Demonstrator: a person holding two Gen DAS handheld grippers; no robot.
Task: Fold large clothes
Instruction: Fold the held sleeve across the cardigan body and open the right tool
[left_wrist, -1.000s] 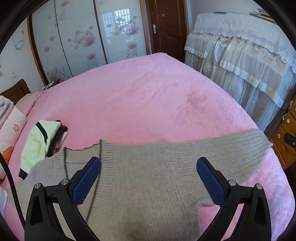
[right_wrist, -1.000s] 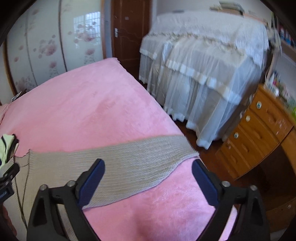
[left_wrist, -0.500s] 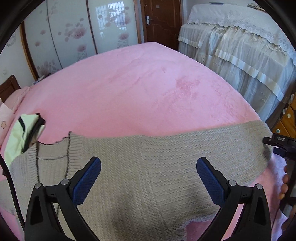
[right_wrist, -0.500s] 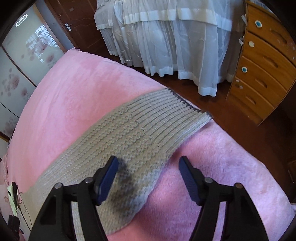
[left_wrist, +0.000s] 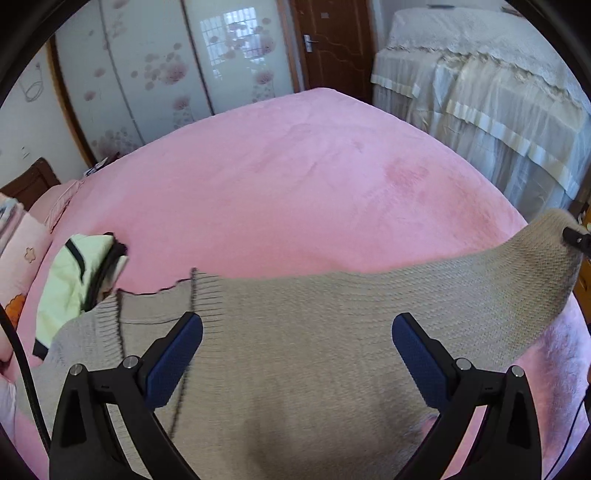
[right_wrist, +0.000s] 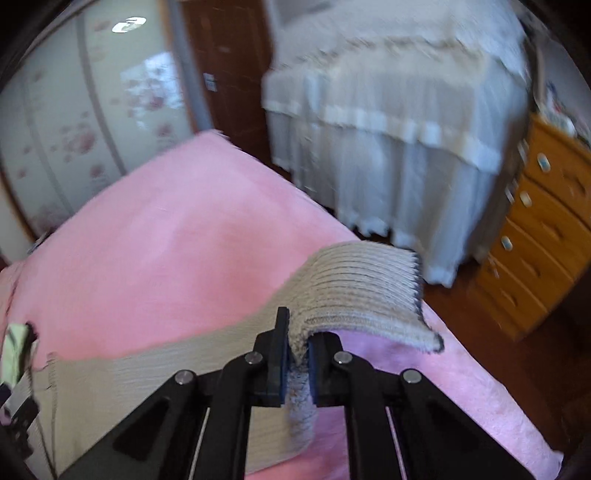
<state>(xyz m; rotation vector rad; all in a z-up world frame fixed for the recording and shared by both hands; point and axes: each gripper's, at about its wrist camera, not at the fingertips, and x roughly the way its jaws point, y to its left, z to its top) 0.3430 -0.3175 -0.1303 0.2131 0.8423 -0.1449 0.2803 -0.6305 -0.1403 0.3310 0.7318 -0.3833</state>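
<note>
Left wrist view, items from left to right. Folded pale-green garment (left_wrist: 79, 273): lies on the pink bedspread (left_wrist: 295, 184), touching the sweater's collar end. Grey knit sweater (left_wrist: 295, 350): spread flat on the bedspread, long axis running left to right under my fingers, collar to the left, sleeve end to the right. My left gripper (left_wrist: 297, 354): jaws spread wide, poised over the sweater's body, pinching nothing. Sleeve end (left_wrist: 546, 240): lifted off the bed at far right.

Right wrist view. My right gripper (right_wrist: 297, 363): jaws have just been closing, now pressed together on the ribbed cuff (right_wrist: 362, 291), knit bunched between the pads. This hand holds the end to be carried leftward, I judge. Containers: wooden drawers (right_wrist: 546, 236), shut, contents unseen.
</note>
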